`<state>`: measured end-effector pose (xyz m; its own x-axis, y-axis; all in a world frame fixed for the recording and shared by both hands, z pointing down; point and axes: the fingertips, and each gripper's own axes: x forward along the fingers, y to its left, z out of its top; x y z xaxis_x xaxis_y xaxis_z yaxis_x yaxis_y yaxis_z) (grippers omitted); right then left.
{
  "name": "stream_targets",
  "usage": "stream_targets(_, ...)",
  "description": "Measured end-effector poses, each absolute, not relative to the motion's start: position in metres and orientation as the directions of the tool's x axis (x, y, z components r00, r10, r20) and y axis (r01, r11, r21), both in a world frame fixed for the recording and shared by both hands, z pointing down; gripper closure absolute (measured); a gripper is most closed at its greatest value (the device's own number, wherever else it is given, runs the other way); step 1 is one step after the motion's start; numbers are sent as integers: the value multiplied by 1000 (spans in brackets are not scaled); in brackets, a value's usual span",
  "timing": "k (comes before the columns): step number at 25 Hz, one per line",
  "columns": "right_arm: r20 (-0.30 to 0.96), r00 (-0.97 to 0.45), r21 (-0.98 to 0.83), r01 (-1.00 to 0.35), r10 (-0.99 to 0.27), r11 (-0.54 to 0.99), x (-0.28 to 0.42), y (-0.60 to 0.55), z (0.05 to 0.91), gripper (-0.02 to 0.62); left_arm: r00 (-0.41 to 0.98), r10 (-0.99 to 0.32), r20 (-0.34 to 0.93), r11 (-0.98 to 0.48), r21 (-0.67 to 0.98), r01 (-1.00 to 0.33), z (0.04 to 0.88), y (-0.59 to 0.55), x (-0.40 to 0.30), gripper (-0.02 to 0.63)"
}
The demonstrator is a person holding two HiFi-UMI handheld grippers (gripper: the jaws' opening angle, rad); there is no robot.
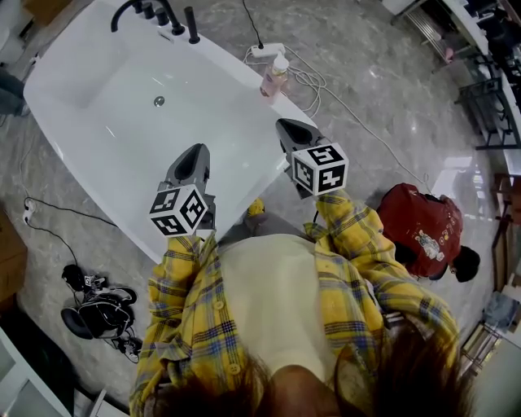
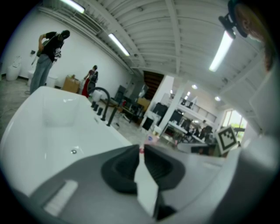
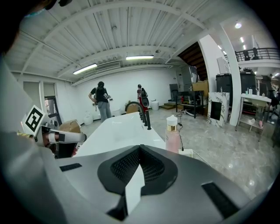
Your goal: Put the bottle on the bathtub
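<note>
Starting at the far left of the head view and taking in a heap of black gear [image 1: 99, 311] lying on the grey stone floor [image 1: 383, 98], with a thin black cable [image 1: 65, 210] trailing close by. Looking next onto a white bathtub [image 1: 73, 122] slanting across the upper left, bearing a black faucet [image 1: 155, 11] at its far end and a small round drain [image 1: 159, 101] in its bottom. Catching, in the left claw's own view, a person [image 2: 48, 54] standing beyond that far end. Reaching out of a yellow plaid sleeve [image 1: 183, 285] with the left claw [image 1: 195, 156], hovering over the near rim of the bathtub, with the dark pads [image 2: 120, 168] pressed together and nothing between them. Moving rightward to a white power strip [image 1: 267, 50] lying on the floor beside the bathtub, and just in front of it to the pink bottle [image 1: 274, 76] with a white pump top, standing upright at the bathtub's right-hand rim. Not managing to tell from any view whether it is sitting on the rim or on the floor just beside it. Holding the right claw [image 1: 289, 129] near the same rim, pointing toward the bottle but well apart from it, likewise pinched fully shut and gripping nothing. Ending at the right with a red backpack [image 1: 419, 228] resting on the floor.
</note>
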<state>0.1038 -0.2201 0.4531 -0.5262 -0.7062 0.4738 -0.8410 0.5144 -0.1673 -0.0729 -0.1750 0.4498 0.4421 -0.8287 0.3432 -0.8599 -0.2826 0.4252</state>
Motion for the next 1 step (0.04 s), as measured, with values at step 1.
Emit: stream_targets(1,474,-527,-167,-840,-705,516,104,-220,454,581,442,-828,344,-282,426,-860,451,-174,-72,569)
